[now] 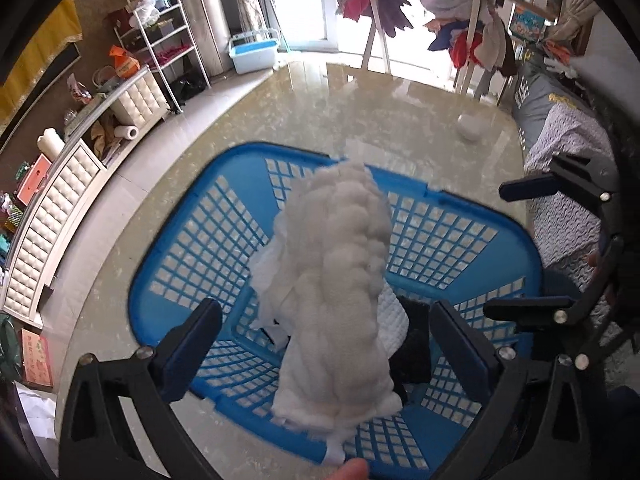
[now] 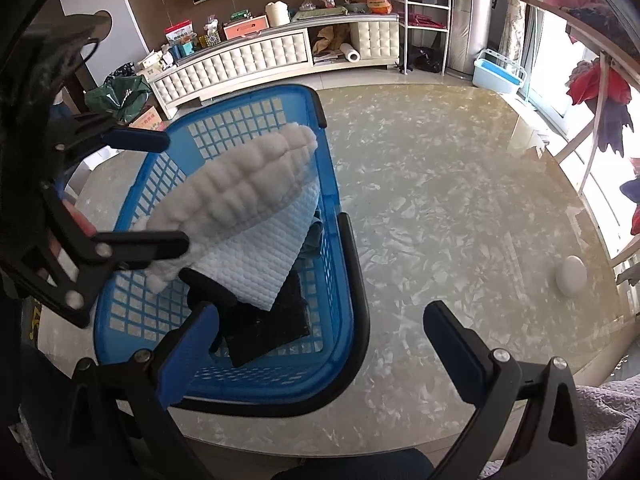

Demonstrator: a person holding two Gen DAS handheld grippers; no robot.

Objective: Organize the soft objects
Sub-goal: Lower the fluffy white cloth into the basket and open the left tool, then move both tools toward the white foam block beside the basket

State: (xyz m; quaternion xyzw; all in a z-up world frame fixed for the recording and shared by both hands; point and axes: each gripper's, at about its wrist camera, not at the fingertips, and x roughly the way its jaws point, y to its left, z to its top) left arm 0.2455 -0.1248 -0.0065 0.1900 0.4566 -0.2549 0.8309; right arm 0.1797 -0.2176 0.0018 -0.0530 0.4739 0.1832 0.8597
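Observation:
A fluffy white cloth (image 1: 340, 280) hangs over the blue plastic basket (image 1: 192, 216) on the marble table. In the left wrist view it sits between my left gripper's (image 1: 324, 336) wide-apart fingers, which do not pinch it. It also shows in the right wrist view (image 2: 240, 188), lying against the left gripper's lower finger (image 2: 152, 246). The basket (image 2: 332, 184) holds a quilted white cloth (image 2: 260, 264) and dark cloths (image 2: 272, 328). My right gripper (image 2: 320, 348) is open and empty at the basket's near corner; it appears in the left wrist view (image 1: 520, 248).
A small white round object (image 2: 571, 276) sits on the marble table (image 2: 440, 200) at the far right. A white cabinet (image 2: 256, 60) with clutter lines the wall. A drying rack with clothes (image 1: 384, 4) stands by the window. A patterned cushion (image 1: 568, 184) lies at the table's edge.

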